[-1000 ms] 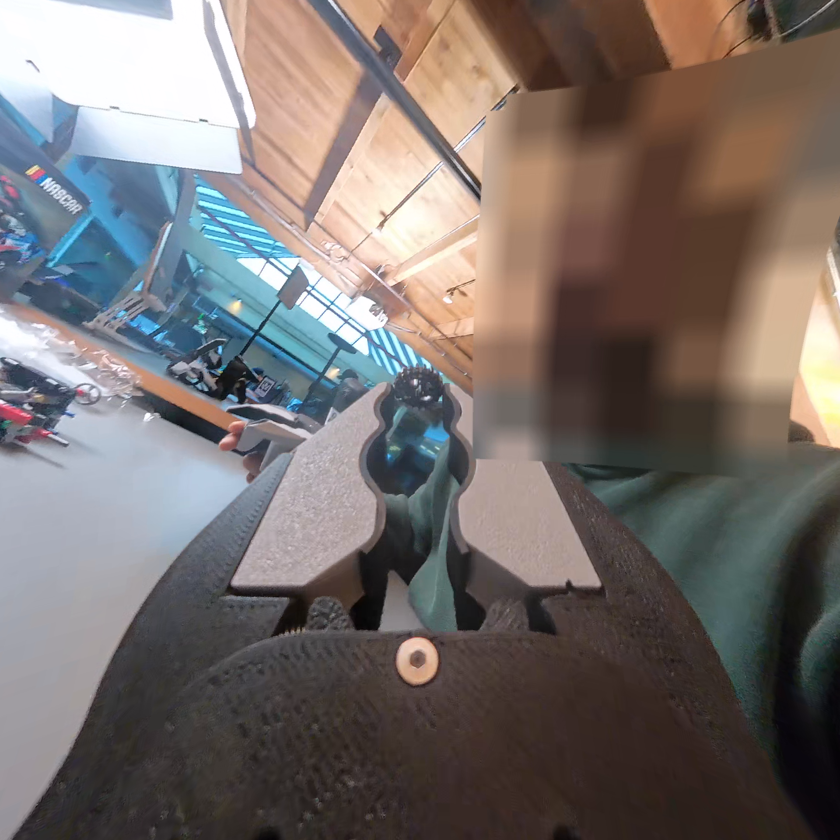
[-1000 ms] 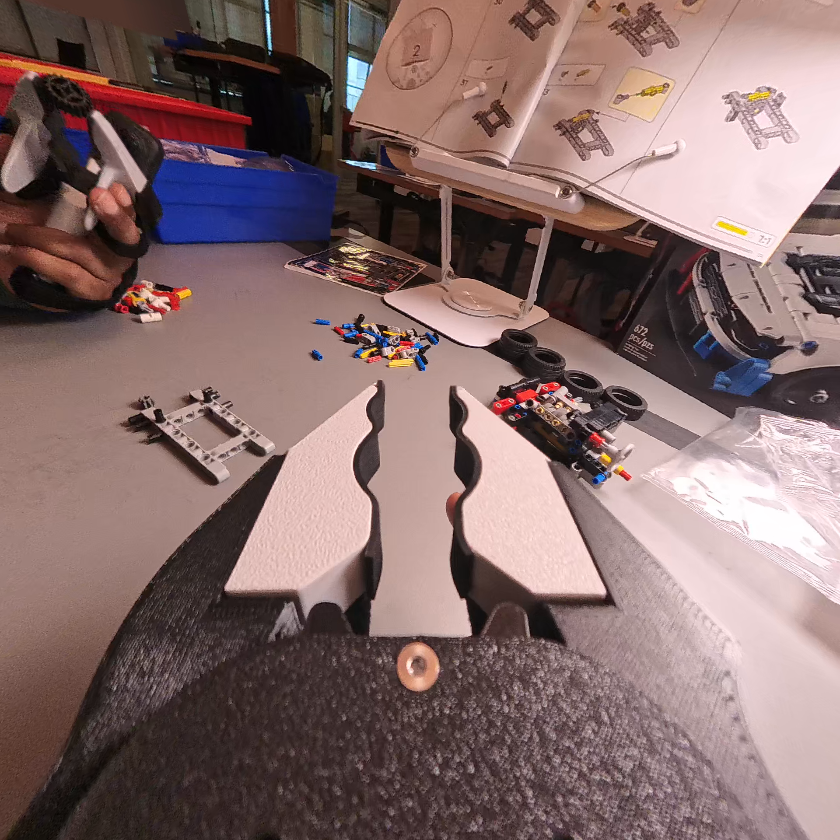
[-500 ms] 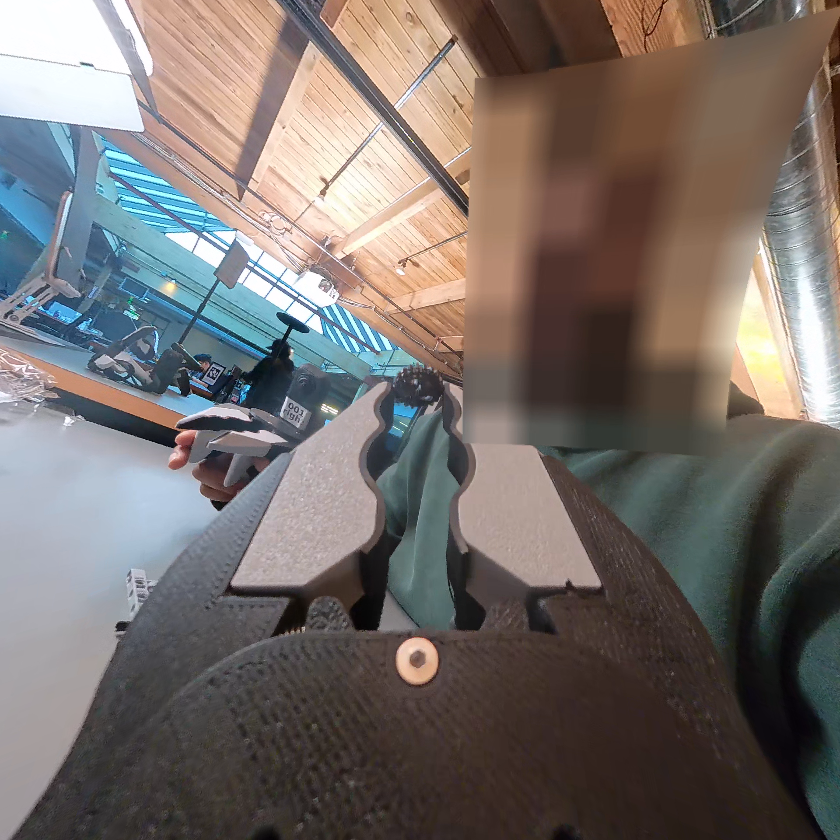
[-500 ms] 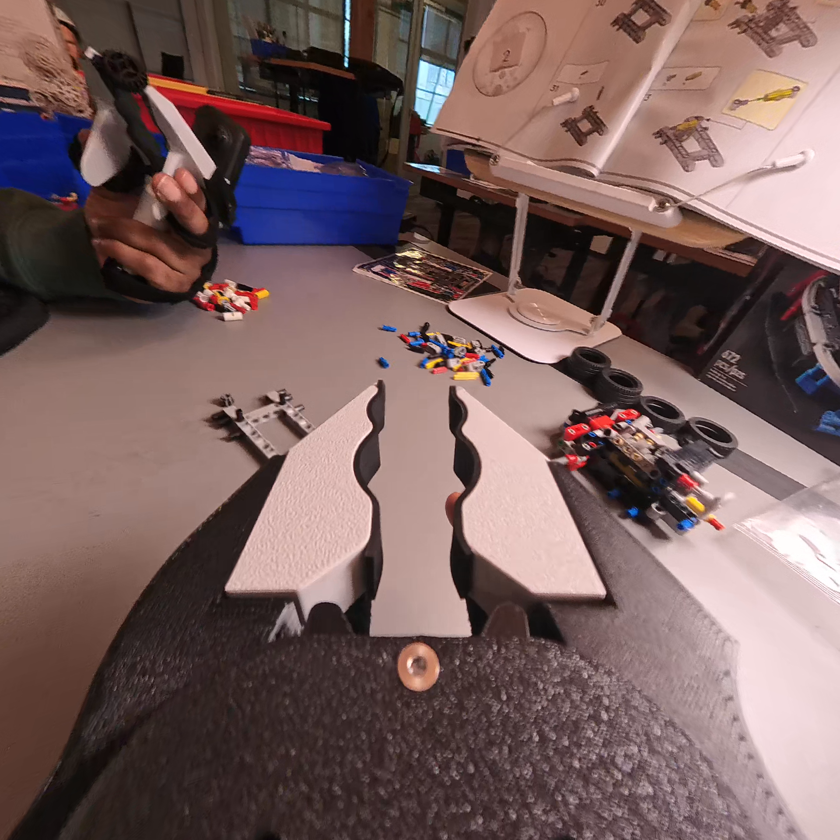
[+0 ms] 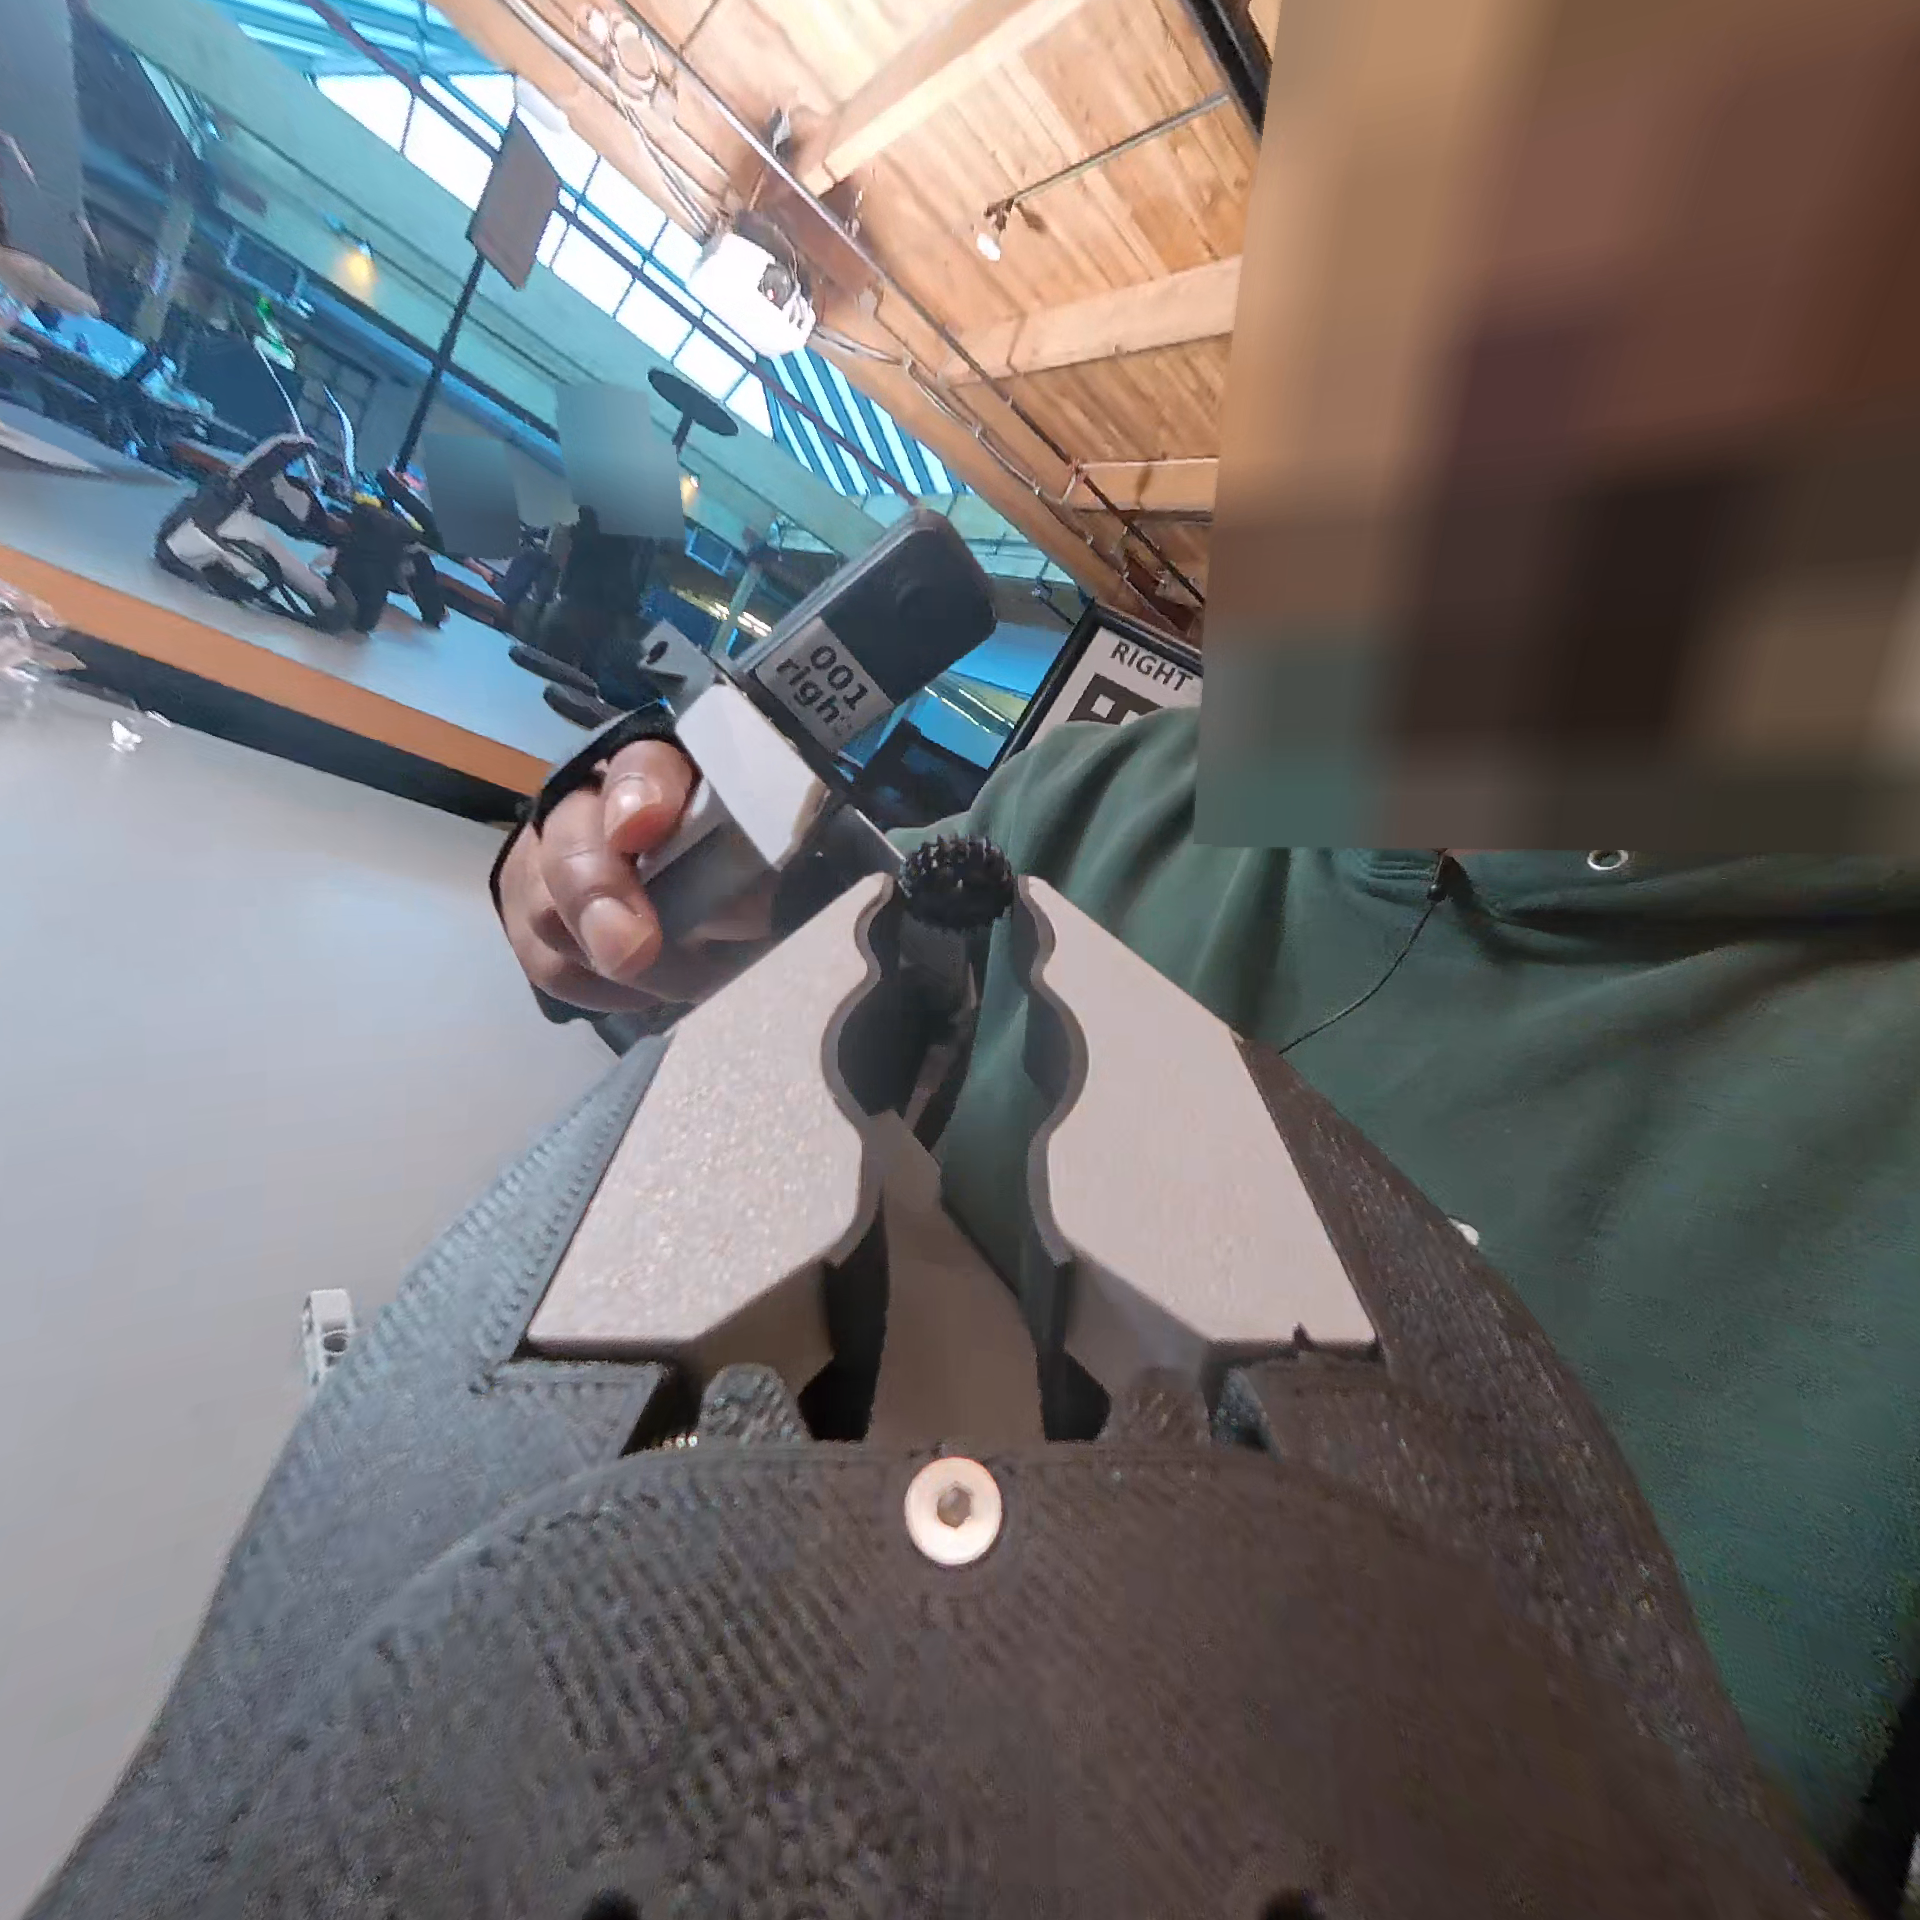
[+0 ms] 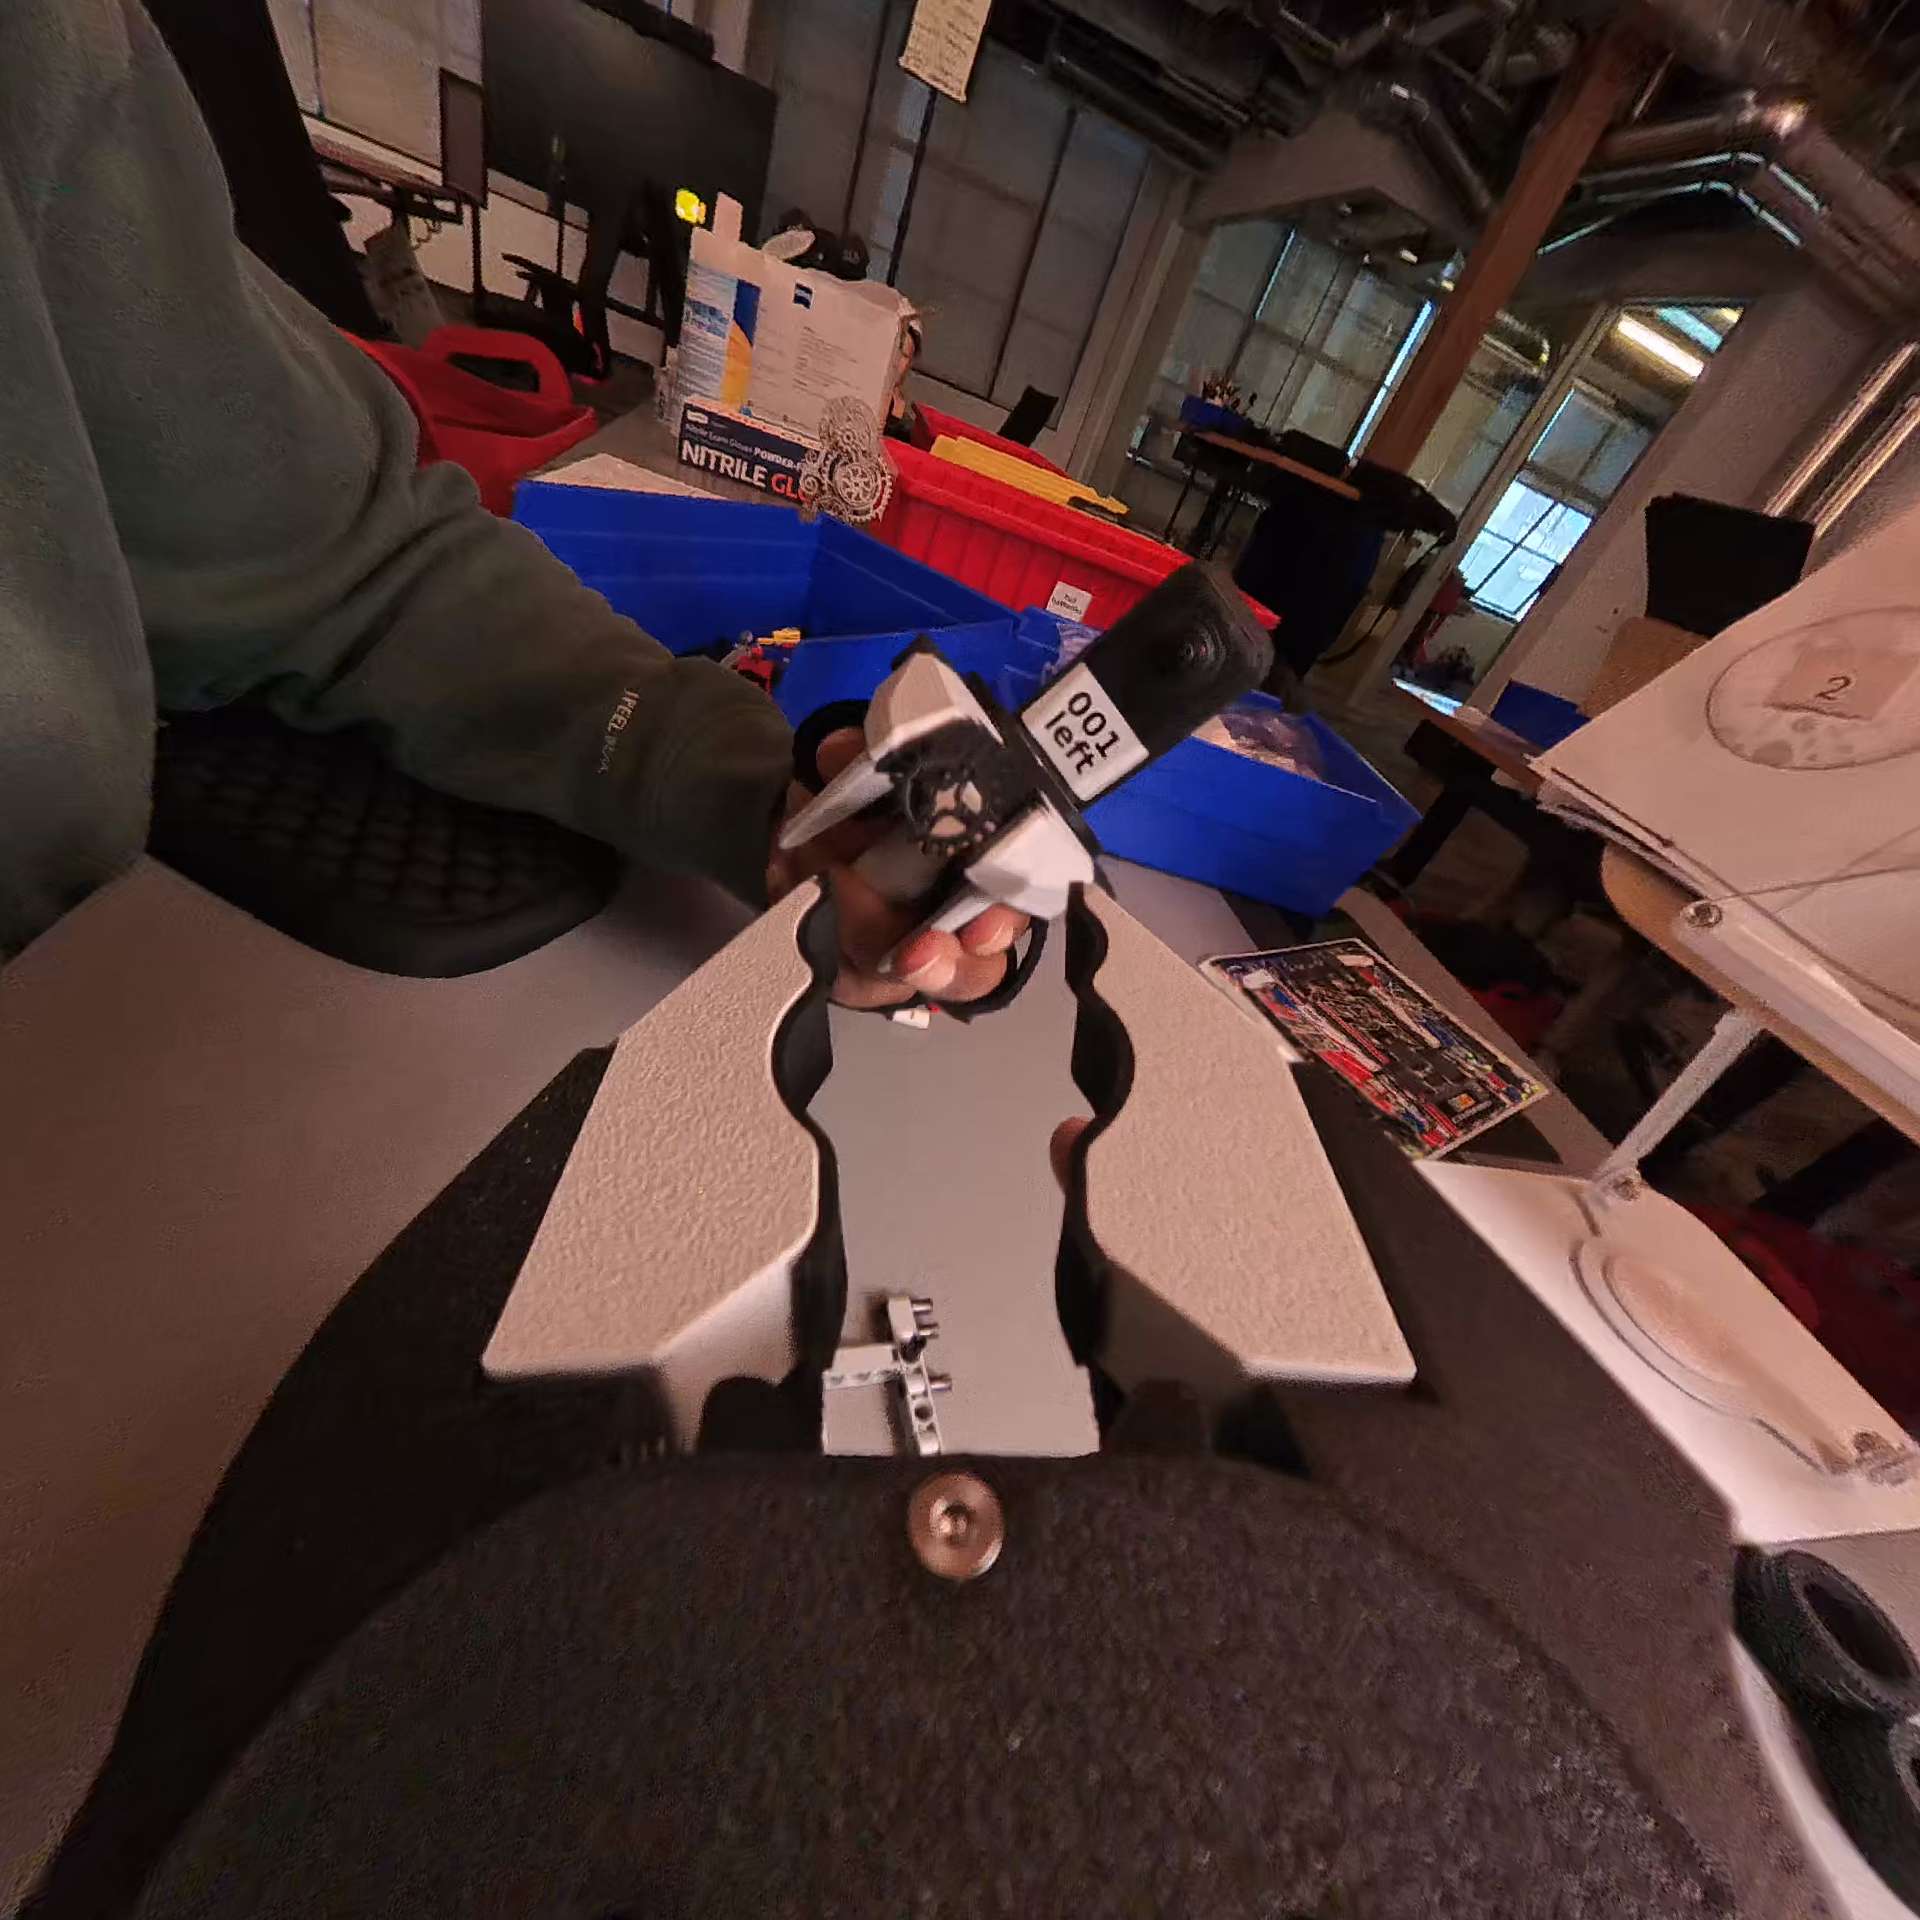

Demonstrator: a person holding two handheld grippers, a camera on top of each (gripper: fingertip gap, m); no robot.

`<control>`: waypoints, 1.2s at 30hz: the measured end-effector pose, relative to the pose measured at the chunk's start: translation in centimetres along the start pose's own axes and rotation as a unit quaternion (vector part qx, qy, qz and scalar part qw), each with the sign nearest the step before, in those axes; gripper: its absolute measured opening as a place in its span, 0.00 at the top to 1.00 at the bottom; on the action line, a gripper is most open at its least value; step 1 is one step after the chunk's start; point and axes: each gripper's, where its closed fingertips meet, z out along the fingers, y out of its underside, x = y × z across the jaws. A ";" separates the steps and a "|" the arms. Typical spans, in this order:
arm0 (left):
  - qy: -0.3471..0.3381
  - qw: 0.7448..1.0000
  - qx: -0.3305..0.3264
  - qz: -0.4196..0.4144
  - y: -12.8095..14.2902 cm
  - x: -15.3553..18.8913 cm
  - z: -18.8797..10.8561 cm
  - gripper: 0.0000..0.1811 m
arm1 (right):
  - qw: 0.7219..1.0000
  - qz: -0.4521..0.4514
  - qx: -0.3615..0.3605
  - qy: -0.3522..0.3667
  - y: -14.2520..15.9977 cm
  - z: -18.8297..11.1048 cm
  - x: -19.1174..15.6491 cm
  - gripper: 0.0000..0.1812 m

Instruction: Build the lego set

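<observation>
My left gripper (image 5: 954, 902) is shut on a small black gear (image 5: 956, 889), pinched at the fingertips and held up in the air in front of a person's green sweatshirt. In the right wrist view the same gear (image 6: 948, 802) shows face-on between the left gripper's white fingers (image 6: 1023, 862). My right gripper (image 6: 945, 914) is open and empty, pointing at the gear from just below it. It also shows in the left wrist view (image 5: 732, 821), held by a hand. A grey lego frame (image 6: 902, 1371) lies on the table under the right gripper.
Blue bins (image 6: 717, 561) and a red bin (image 6: 997, 520) stand behind the grippers. The instruction booklet (image 6: 1766, 717) sits on a white stand (image 6: 1621, 1351) at the right, with a sticker sheet (image 6: 1371, 1039) beside it and a black tyre (image 6: 1818, 1642) at the lower right. The grey table (image 5: 208, 1039) stretches to the left. The grippers are tip to tip, or close to it.
The right gripper has swung left and up to face the left gripper and its jaws stand wider. The left gripper has turned, still holding the gear, and the two are now close.
</observation>
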 end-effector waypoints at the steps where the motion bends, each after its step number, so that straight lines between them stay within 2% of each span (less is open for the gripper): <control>1: 0.002 1.000 -0.006 -0.006 0.3 -0.2 0.5 0.89 | 1.000 -0.001 0.001 -0.003 0.0 -0.2 -0.3 0.76; 7: 0.019 0.999 -0.018 -0.039 1.7 -1.3 2.0 0.89 | 0.999 -0.025 -0.021 0.000 1.0 -1.7 -0.6 0.87; 15: 0.023 0.998 -0.006 -0.066 1.9 -2.1 2.3 0.89 | 1.000 -0.020 -0.012 -0.003 1.4 -2.4 -0.4 0.86; 23: 0.031 0.997 -0.002 -0.072 2.5 -2.1 2.3 0.90 | 1.000 0.003 0.002 -0.016 1.5 -2.6 -0.6 0.82; 26: 0.013 0.997 0.000 -0.078 2.9 -2.7 2.1 0.89 | 0.999 0.017 0.012 -0.036 1.3 -2.5 -1.2 0.79; 31: 0.015 0.996 0.003 -0.082 3.3 -2.8 1.8 0.89 | 0.999 0.008 -0.007 -0.031 2.4 -2.3 -1.3 0.87; 36: 0.006 0.996 0.012 -0.089 3.2 -3.3 1.6 0.89 | 0.999 0.022 -0.010 -0.027 2.7 -2.3 -0.9 0.88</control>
